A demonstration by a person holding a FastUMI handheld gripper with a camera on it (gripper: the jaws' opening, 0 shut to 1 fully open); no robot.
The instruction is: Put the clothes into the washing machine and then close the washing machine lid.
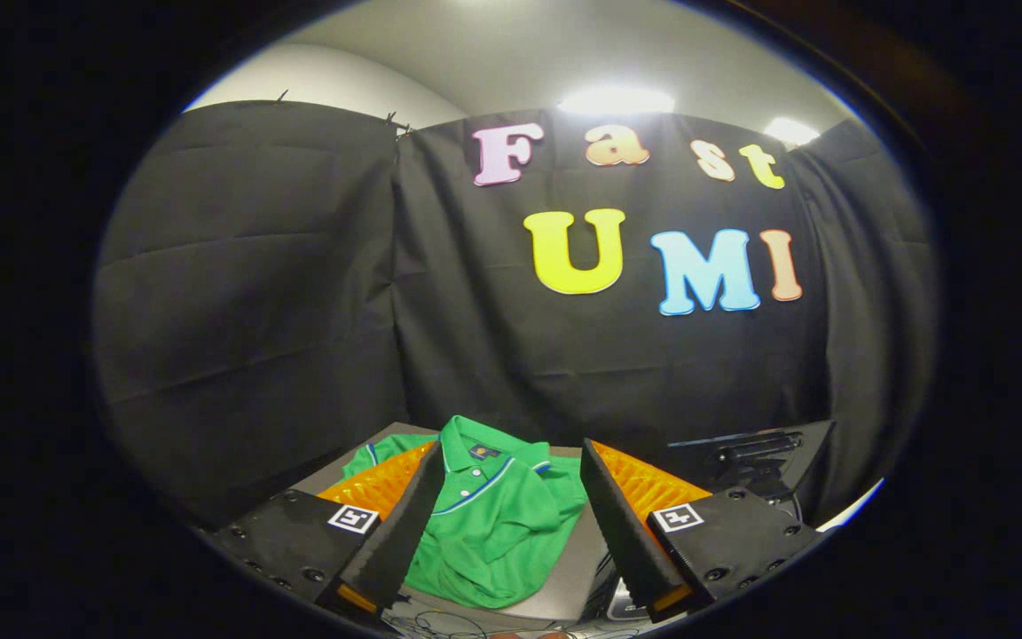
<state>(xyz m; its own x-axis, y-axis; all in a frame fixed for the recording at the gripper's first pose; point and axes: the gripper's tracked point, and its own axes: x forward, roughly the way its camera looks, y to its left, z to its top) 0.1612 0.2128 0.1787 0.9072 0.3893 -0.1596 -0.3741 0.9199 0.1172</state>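
The gripper stands open, its two fingers spread wide apart and holding nothing. Each finger reaches forward from a dark mount carrying a small square marker.

A green polo shirt lies crumpled on the grey table. It sits between the two fingers and just ahead of them, with its collar turned toward the booth wall and a buttoned placket visible below the collar. A thin blue-and-white line trims the collar and runs across the chest. One sleeve extends past the left finger; contact between fabric and either finger cannot be confirmed.

Beyond the right finger, at the far right corner of the table, stands a dark appliance with a flat hinged panel on top; its detail is too dim to identify further. Whether that panel is raised or lowered cannot be told.

The black cloth wall hangs behind the table. Above it, a pale ceiling shows with two bright lights. Loose cables lie at the near edge of the table.
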